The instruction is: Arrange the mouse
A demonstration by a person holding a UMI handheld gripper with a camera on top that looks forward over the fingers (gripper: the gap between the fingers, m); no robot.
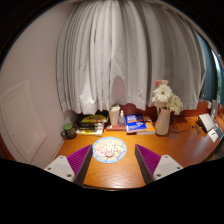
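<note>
A round mouse pad (pixel 109 150) with a pale cartoon print lies on the wooden desk (pixel 185 145), just ahead of my fingers and partly between their tips. My gripper (pixel 113 152) is open, its purple pads (pixel 79 159) spread wide to either side with nothing held. I cannot make out a mouse anywhere in the gripper view.
Behind the round pad are stacked books (pixel 138 124), more books (pixel 92 124) to the left, a cup (pixel 115 115) and a small green jar (pixel 68 130). A vase of white flowers (pixel 164 108) stands right of them. A monitor (pixel 208 72) and pale curtains (pixel 125 55) back the desk.
</note>
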